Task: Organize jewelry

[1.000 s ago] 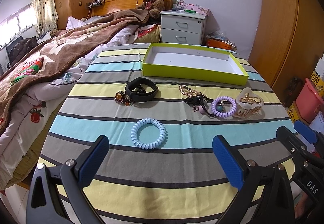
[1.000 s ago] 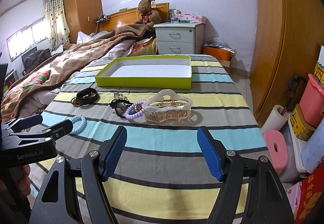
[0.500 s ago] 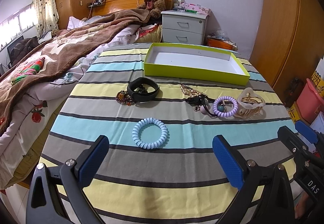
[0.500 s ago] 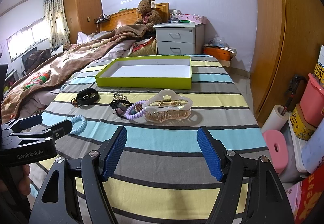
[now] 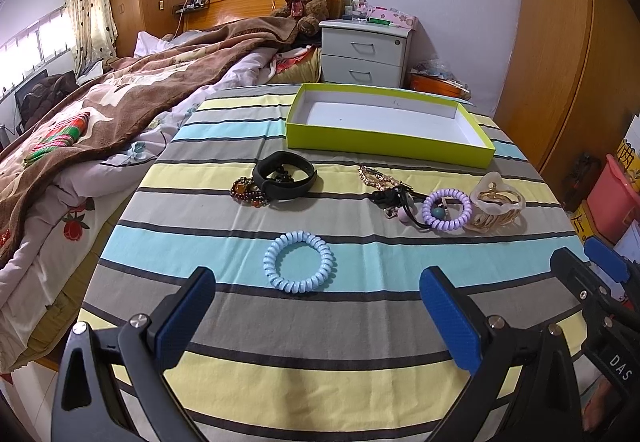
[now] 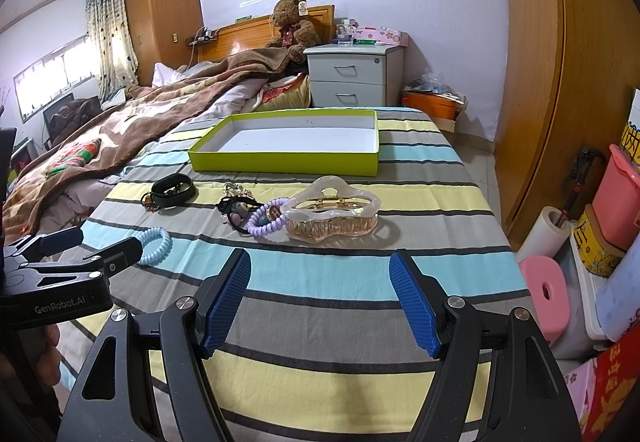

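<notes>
— Left wrist view: where does the jewelry lie from your left tool [image 5: 316, 312]?

— Your pale blue coil hair tie [image 5: 298, 261] lies flat on the striped counter [image 5: 280, 354] just ahead of that tool, between the lines of its two blue pads, not touching them. The tool is released, fingers spread wide, holding nothing.

— And your right tool [image 6: 320, 302]?

— Also released and empty. Ahead of it sits the translucent claw clip [image 6: 331, 215] with gold teeth, apart from the pads. The purple coil hair tie [image 6: 266, 223] touches the clip's left end, with a black hair tie [image 6: 236, 212] and a gold chain [image 6: 236, 188] bunched just beyond.

— Farther out?

— A black band [image 5: 285, 181] lies against a beaded bracelet [image 5: 246, 194] on the left. Behind everything stands the green box [image 5: 384, 144], open, at the counter's far edge.
</notes>
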{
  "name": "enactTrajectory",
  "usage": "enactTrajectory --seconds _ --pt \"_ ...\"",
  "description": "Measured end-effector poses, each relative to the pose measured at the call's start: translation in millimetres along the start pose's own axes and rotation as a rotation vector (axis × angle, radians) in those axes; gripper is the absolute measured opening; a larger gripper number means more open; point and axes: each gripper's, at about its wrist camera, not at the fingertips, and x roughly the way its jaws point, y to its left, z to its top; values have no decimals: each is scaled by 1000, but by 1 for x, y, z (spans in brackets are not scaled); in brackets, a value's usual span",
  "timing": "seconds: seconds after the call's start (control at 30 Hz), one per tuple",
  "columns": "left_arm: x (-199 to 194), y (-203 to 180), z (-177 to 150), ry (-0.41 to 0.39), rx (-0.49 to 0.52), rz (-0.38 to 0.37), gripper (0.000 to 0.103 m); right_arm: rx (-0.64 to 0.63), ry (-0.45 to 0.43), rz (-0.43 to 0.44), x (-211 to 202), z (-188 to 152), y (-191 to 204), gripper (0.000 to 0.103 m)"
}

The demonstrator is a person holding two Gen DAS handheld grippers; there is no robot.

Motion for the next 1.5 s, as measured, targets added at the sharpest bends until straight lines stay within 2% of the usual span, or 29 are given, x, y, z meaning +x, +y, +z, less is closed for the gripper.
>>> enactTrajectory --seconds 0.2,0.33,0.43,0.53,0.6,0.7,1.0,1.2,1.3,1.37,1.4,1.43,1.5 --pt "4 0 -2 15 12 -20 103 -8 10 13 2 1 2 72" --pt "5 7 -4 13 2 -75 103 -29 8 31 8 3 -4 72" --pt "8 14 -4 20 18 -48 103 -85 12 72 14 7 -7 72" --pt "12 26 -3 44 -2 -62 103 -171 29 102 24 13 -5 72" --pt "15 35 -4 61 -24 -73 103 -216 44 159 33 19 -6 72" --pt "20 43 -4 90 -34 -108 103 -261 86 208 48 30 -10 72" --pt "34 57 1 137 -46 -117 103 -457 198 330 88 47 -3 72" --pt "44 58 3 169 -48 -111 103 -608 286 363 108 48 8 72" --pt "48 59 4 181 -55 -111 103 -665 323 362 115 46 8 66" --pt "51 59 5 186 -60 -112 103 -688 349 351 119 45 6 55" --pt "53 59 6 189 -61 -114 103 -696 354 337 121 44 5 42" --pt "54 59 6 190 -62 -114 103 -699 356 332 122 45 5 35" --pt "56 58 6 192 -61 -112 103 -692 363 338 123 46 3 33"
